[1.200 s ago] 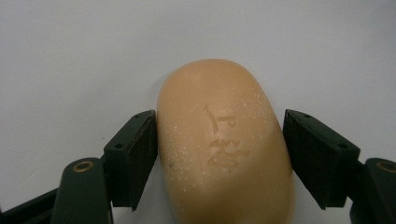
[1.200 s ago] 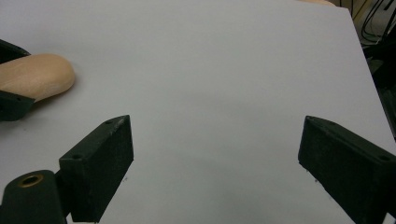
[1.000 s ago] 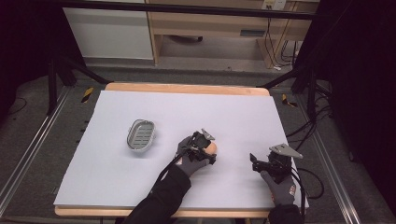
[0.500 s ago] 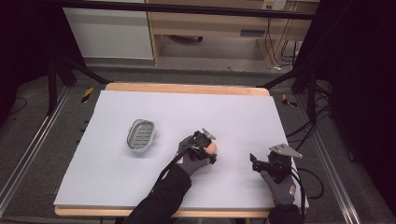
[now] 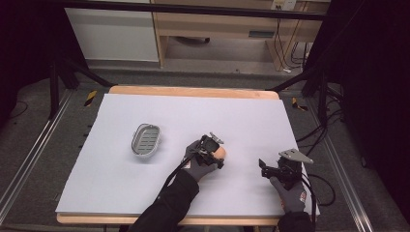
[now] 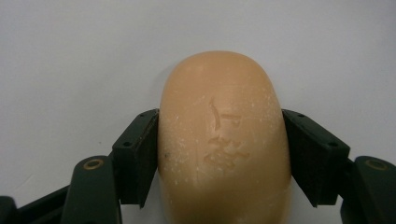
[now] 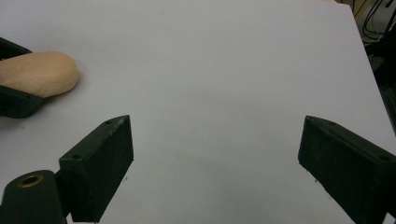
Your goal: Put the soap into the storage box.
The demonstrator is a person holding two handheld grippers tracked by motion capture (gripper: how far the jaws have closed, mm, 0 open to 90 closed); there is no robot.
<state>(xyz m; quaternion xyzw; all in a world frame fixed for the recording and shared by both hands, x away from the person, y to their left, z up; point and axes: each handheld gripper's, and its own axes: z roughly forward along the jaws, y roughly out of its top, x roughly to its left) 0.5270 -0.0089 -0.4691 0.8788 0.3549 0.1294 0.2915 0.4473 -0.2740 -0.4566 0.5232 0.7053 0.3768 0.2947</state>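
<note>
My right gripper (image 5: 269, 167) sits at about 5 o'clock on the white sheet-covered wooden table (image 5: 145, 203) — jaws spread wide, nothing between them, just bare white surface in the right gripper view (image 7: 212, 154). Grey three-cornered plate on top, cable trailing off toward the table's right edge.

My left gripper (image 5: 216, 153) is just past table centre toward 5 o'clock, well apart from the right one. Its jaws are closed against both long sides of the tan oval bar of soap (image 6: 224, 144) — pads touching left and right flanks in the left gripper view, the rounded far end poking out beyond the tips. A stamped mark shows on the soap's top face, with pale specks around it. Soap lies low on the sheet; cannot tell if it is lifted or resting. In the right gripper view the same soap (image 7: 39, 72) shows at 10 o'clock, with the left gripper's black jaws above and below it.

Farther out, at about 9 o'clock from the soap (image 5: 220, 153), the grey oval metal soap dish with slotted base (image 5: 145, 139) lies on the sheet, tilted slightly, well apart from both grippers.
</note>
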